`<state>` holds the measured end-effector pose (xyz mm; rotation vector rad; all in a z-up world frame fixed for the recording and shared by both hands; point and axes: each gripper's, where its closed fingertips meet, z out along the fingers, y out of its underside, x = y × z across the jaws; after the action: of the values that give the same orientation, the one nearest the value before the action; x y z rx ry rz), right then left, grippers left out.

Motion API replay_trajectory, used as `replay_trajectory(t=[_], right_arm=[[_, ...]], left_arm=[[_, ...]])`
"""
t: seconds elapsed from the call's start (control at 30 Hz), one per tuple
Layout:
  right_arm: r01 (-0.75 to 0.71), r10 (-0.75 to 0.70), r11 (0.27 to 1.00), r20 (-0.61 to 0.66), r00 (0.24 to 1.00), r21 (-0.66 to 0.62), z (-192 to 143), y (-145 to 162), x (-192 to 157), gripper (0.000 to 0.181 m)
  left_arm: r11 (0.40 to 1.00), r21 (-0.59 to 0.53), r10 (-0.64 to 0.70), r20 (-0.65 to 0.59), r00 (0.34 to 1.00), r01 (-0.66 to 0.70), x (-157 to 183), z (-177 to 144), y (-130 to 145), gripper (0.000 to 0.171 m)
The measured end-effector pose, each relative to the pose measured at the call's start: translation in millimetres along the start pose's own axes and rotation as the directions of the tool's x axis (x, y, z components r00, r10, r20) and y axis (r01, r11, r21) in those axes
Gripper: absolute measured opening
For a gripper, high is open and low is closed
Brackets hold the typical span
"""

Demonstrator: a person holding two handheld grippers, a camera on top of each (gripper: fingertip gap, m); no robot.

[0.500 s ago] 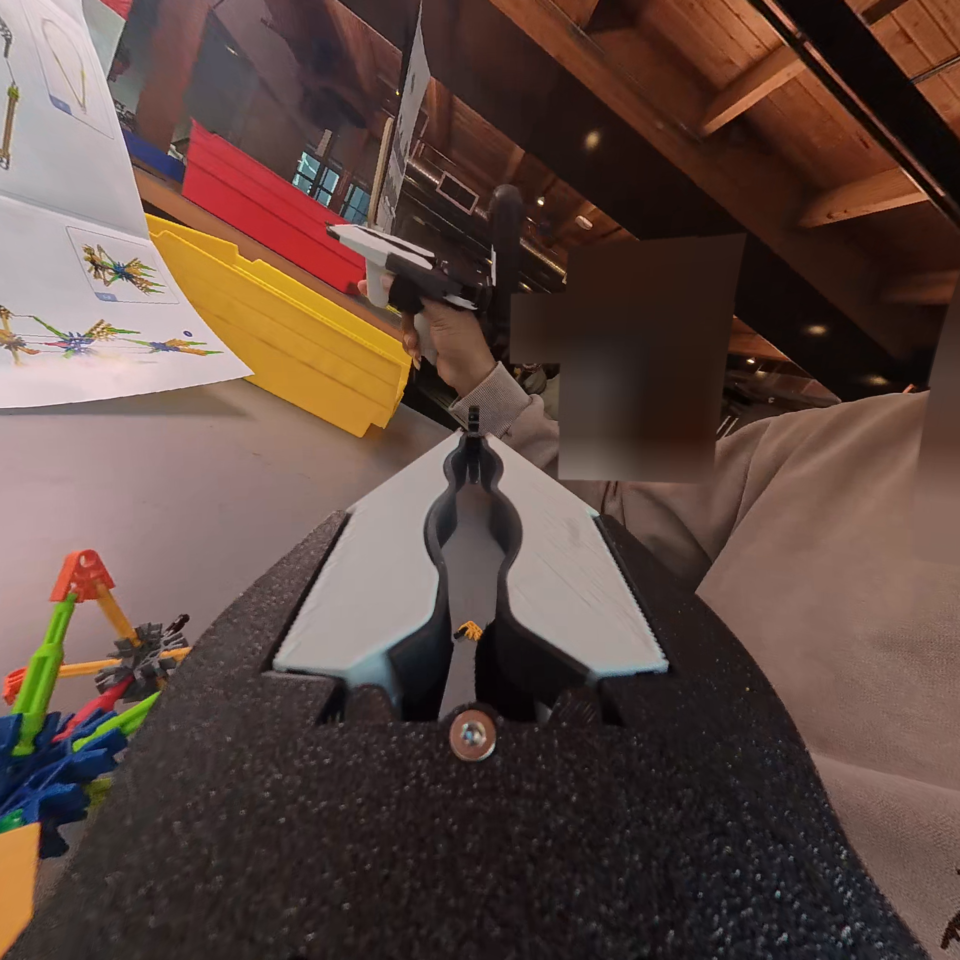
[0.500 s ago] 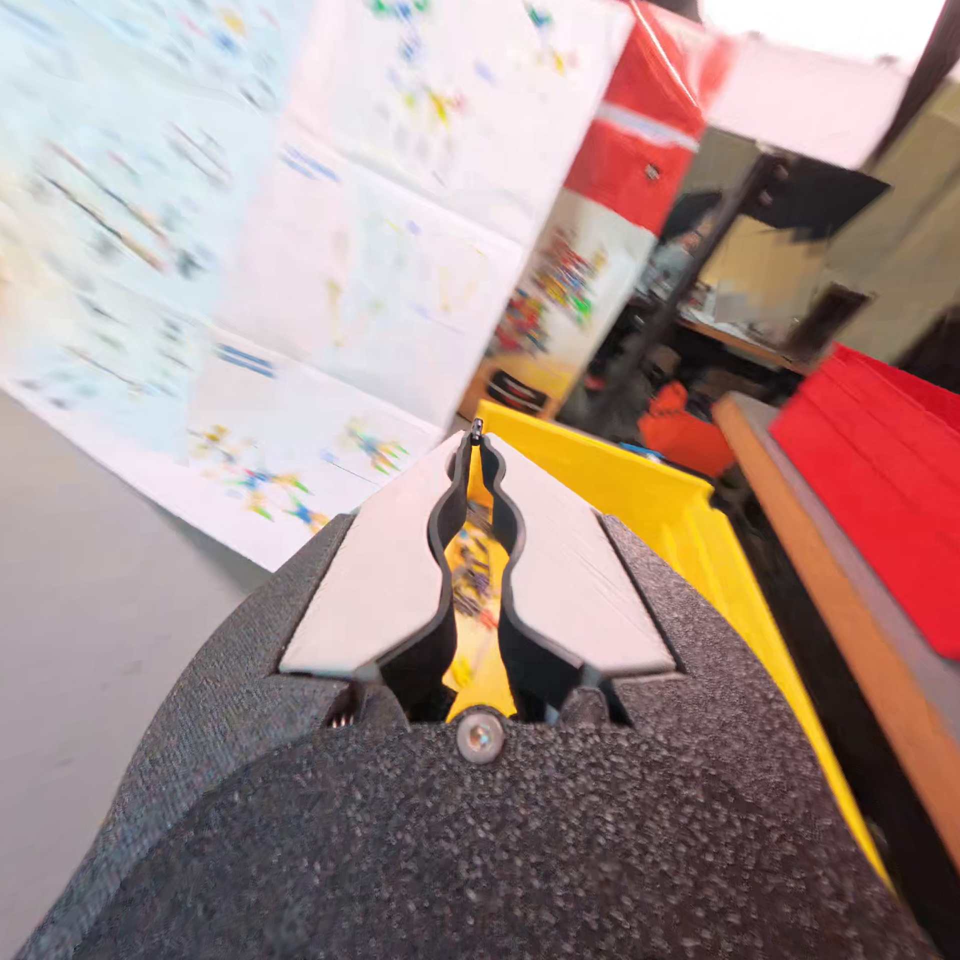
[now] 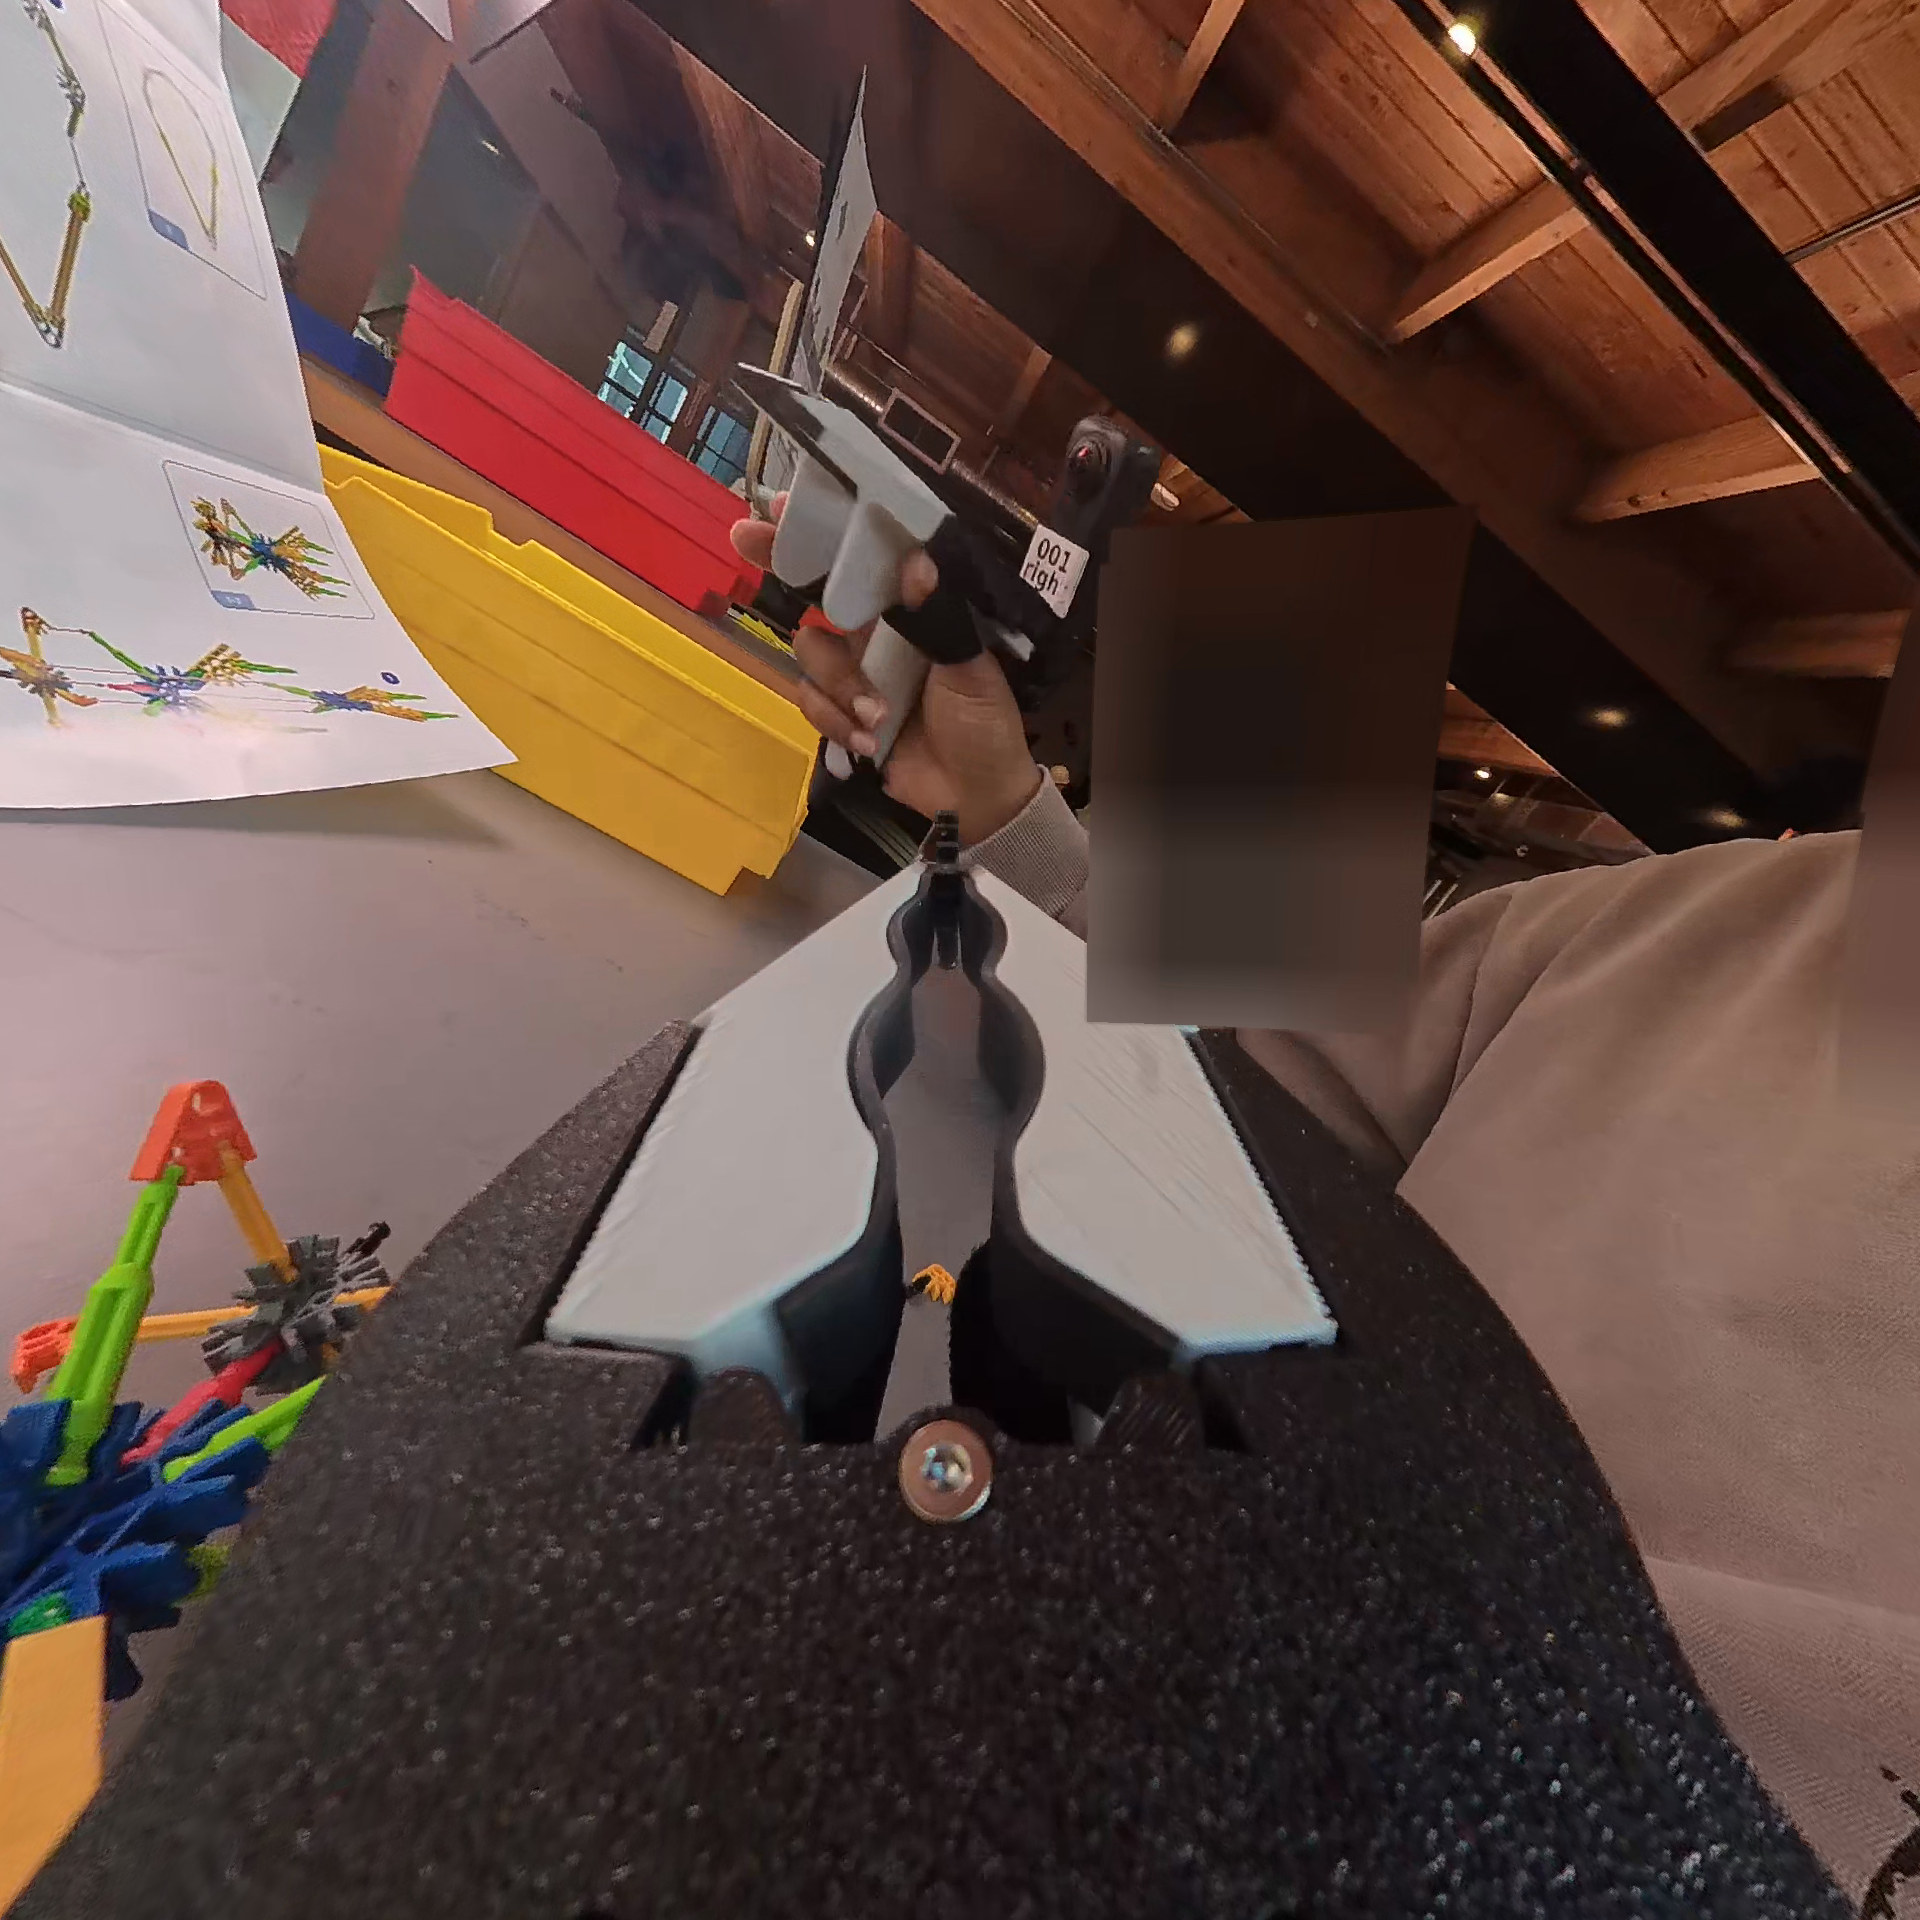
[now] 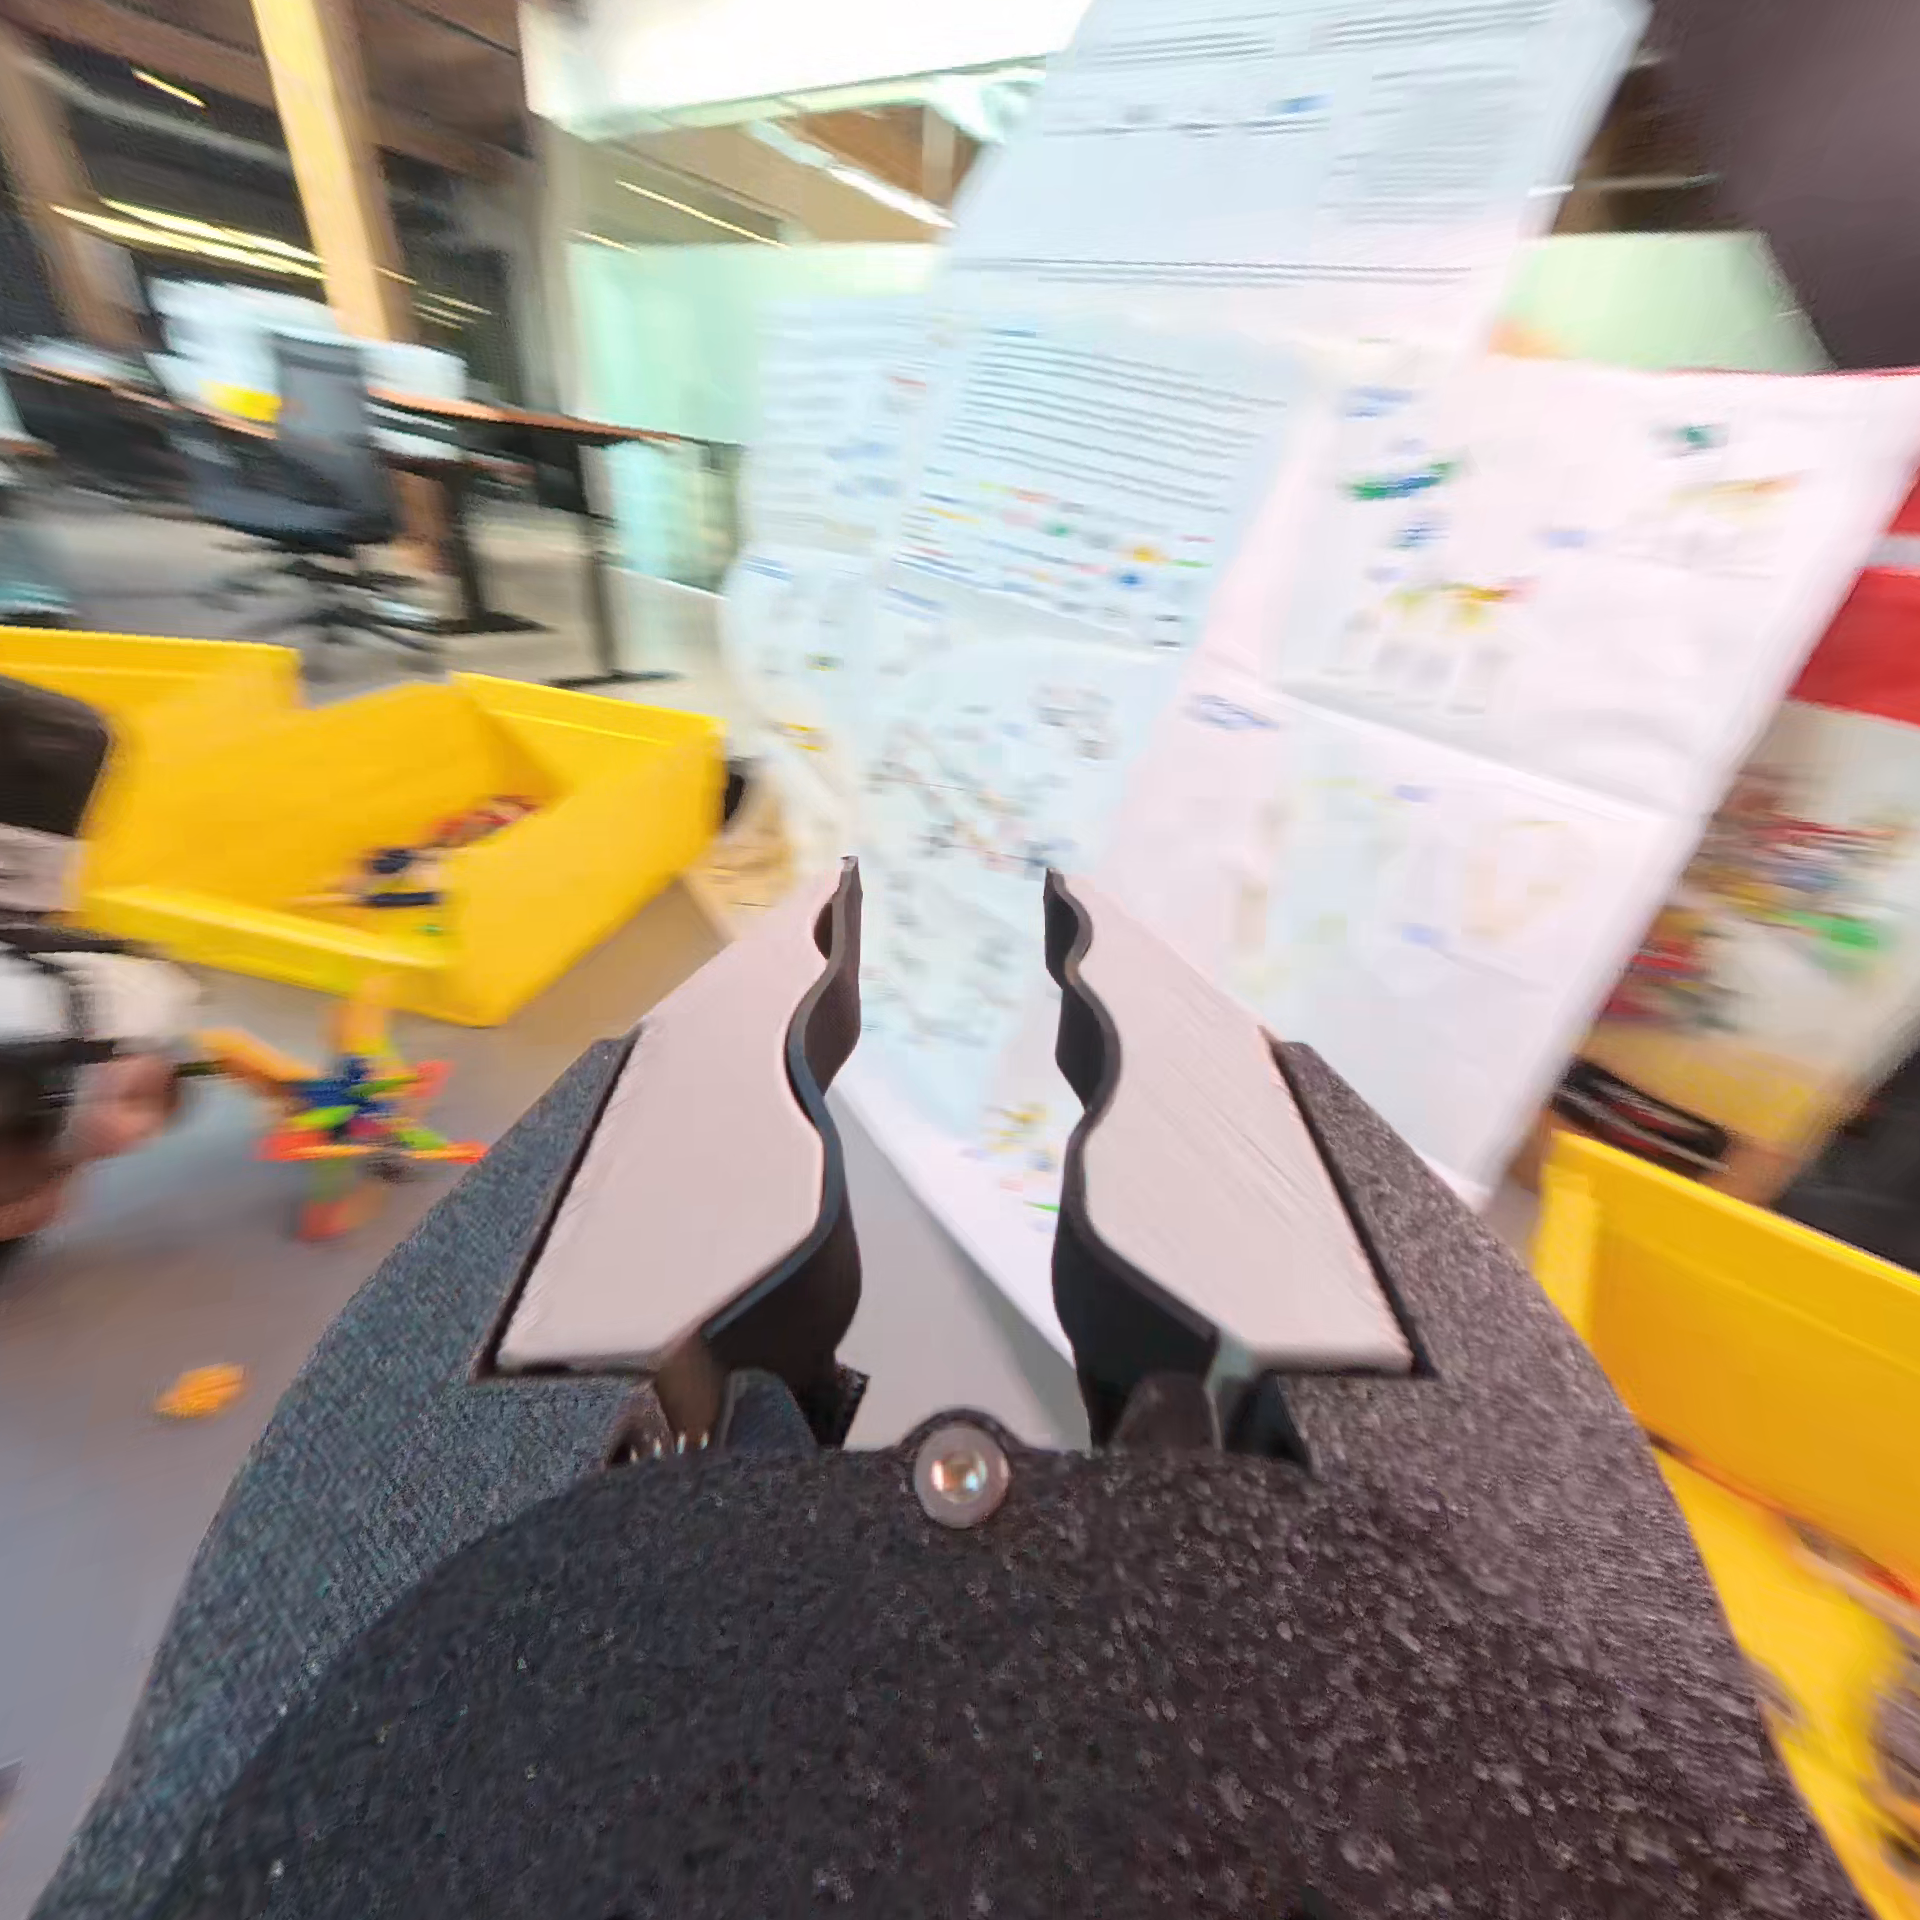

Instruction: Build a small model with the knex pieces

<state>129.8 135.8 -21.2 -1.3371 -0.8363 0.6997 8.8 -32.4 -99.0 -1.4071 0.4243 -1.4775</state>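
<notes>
A grey worktop point(image 3: 364, 987) carries everything here. On it a large white instruction sheet point(image 3: 135, 520) printed with coloured diagrams stands propped upright. In the right wrist view the sheet fills the middle distance, heavily blurred. Yellow bins point(image 3: 603, 665) sit beside the sheet. The one in the right wrist view point(image 4: 312, 831) holds loose coloured pieces, too smeared to tell apart. Red bins point(image 3: 551, 457) are stacked on a separate surface behind the yellow ones. A partly built toy model point(image 3: 156, 1351) of green, yellow and red rods lies on the worktop. Its rods are joined by blue, grey and orange connectors, several already snapped together. It lies just beside the left tongs' body and well apart from the right tongs. The left tongs point(image 3: 943, 883) are closed almost fully, their tips pinching a small dark piece point(image 3: 943, 836) that juts out past them, raised off the worktop. The right tongs point(image 4: 951, 883) are held up in a hand point(image 3: 935, 717) above the far edge of the worktop. Their jaws stand well parted, with nothing between them, and they point toward the sheet. A small orange piece point(image 4: 197, 1392) lies loose on the worktop, away from the model, and a tiny yellow piece point(image 3: 932, 1285) shows through the gap under the left tongs.
</notes>
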Motion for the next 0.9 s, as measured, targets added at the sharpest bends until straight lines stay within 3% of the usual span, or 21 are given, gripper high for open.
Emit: replay_trajectory(t=[0.03,0.1,0.17,0.2,0.3,0.37,0.5,0.9], right_arm=[[-0.082,0.078,0.997,0.187,0.979,0.013,8.5,-1.8,-42.6,0.033],[-0.246,0.222,0.969,0.478,0.85,-0.012,14.8,-5.5,-115.7,0.033],[-0.32,0.313,0.942,0.612,0.727,-0.101,18.9,0.3,-164.5,0.033],[-0.311,0.317,0.942,0.631,0.708,-0.124,22.2,6.3,-179.9,0.032],[-0.231,0.293,0.956,0.6,0.745,-0.18,36.2,35.8,-200.8,0.023],[-0.274,0.358,0.934,0.614,0.703,-0.232,38.0,47.0,-211.8,0.022],[-0.418,0.493,0.866,0.61,0.621,-0.274,42.0,48.9,-217.3,0.013],[-0.407,0.485,0.871,0.61,0.626,-0.275,40.6,54.2,-221.6,0.0]], left_arm=[[1.0,0.02,-0.008,-0.002,1.0,0.008,-0.4,-1.7,-3.5,0.003],[0.998,0.063,-0.026,-0.002,1.0,0.026,-2.0,-5.9,-11.0,0.002],[0.994,0.095,-0.044,0.001,0.999,0.044,-4.3,-9.9,-17.0,0.003],[0.993,0.11,-0.049,0.002,0.999,0.048,-5.2,-11.6,-19.6,0.003],[0.988,0.145,-0.055,-0.004,0.999,0.055,-5.0,-15.0,-25.8,0.002],[0.986,0.155,-0.058,0.005,0.998,0.057,-6.6,-16.2,-27.3,0.002],[0.983,0.169,-0.072,0.011,0.997,0.069,-9.7,-18.0,-28.5,0.002],[0.987,0.151,-0.068,0.02,0.998,0.064,-10.6,-14.9,-23.9,0.002]])
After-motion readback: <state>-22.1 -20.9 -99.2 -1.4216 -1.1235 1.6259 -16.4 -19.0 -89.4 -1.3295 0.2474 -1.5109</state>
